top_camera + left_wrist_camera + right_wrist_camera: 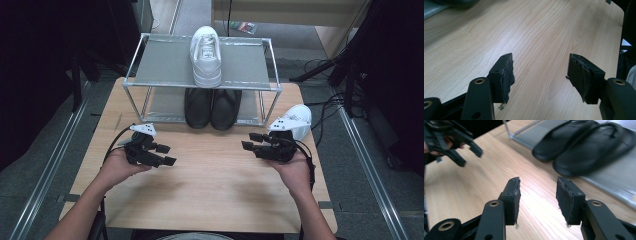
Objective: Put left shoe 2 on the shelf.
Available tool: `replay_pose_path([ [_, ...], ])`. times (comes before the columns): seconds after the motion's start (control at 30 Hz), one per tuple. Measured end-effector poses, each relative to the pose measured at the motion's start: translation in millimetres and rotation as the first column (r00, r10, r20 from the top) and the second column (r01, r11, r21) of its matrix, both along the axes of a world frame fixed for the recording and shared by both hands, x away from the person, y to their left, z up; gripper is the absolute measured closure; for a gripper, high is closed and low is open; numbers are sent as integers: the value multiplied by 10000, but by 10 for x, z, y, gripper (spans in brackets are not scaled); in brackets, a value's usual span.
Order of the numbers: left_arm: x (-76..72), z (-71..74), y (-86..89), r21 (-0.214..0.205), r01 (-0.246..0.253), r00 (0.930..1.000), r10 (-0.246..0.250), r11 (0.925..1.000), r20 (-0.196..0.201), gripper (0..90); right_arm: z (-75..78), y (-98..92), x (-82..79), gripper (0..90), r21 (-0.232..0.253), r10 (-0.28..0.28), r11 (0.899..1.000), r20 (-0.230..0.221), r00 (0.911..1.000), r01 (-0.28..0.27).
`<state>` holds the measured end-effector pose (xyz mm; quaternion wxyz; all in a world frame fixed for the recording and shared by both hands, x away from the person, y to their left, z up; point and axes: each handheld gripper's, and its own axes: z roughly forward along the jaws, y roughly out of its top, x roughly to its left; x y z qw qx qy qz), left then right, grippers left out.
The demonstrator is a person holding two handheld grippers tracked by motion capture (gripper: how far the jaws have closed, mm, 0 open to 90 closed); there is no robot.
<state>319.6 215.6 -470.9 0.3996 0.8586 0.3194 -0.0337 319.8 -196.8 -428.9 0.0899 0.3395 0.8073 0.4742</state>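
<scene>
On the light wood-grain table [210, 175], smooth laminate with rounded corners, a two-tier metal-frame rack [150, 84] sits at the far edge, with flat grey shelf panels and thin silver tubes.

Top shelf: one white sneaker [206, 55], laced, toe toward the person. Bottom shelf: a pair of black sandals [212, 107], matte rubber with rounded toes, side by side and touching, toes at the shelf's front lip. In the right gripper view they [584, 150] are blurred, up and to the right of the jaws.

Second white sneaker [296, 121] lies on the table at the right edge, just behind the right gripper and partly hidden by it, with small dark eyelets along its side. It is the nearest shoe to either gripper.

Left gripper [165, 154]: held low over the table's left half, jaws wide, nothing between them, bare wood under it [540, 72]. Pads look frayed and rough.

Right gripper [252, 141]: held over the table's right half, pointing toward the middle, jaws moderately wide and empty [537, 195]. Same worn, fuzzy pad faces.

Both are clear of the rack and well apart from each other, with open tabletop between them. Black cables trail from each gripper back along the forearms.
</scene>
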Motion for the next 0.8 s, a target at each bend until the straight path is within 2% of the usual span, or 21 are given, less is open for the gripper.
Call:
replay_pose_path([
  [0.2,6,2,-47,55,159,9999,-159,9999,-12,378,-43,-220,-1,558,-129,-602,9981,-279,9978,598],
  [0.4,27,-3,-88,143,292,9996,-292,9995,-14,378,-54,-418,-21,557,-501,-1012,9937,-234,9946,999],
  [0.63,50,-2,-116,177,379,9993,-379,9991,-20,378,-110,-648,53,565,-607,-1820,9818,-345,9827,1797],
  [0.7,57,-7,-122,135,433,9991,-432,9990,-44,378,-131,-697,77,568,-538,-1934,9801,-416,9802,1911],
  [0.8,57,-10,-129,152,444,9990,-443,9989,-52,378,-187,-706,117,570,-685,-1941,9794,-618,9790,1898],
])
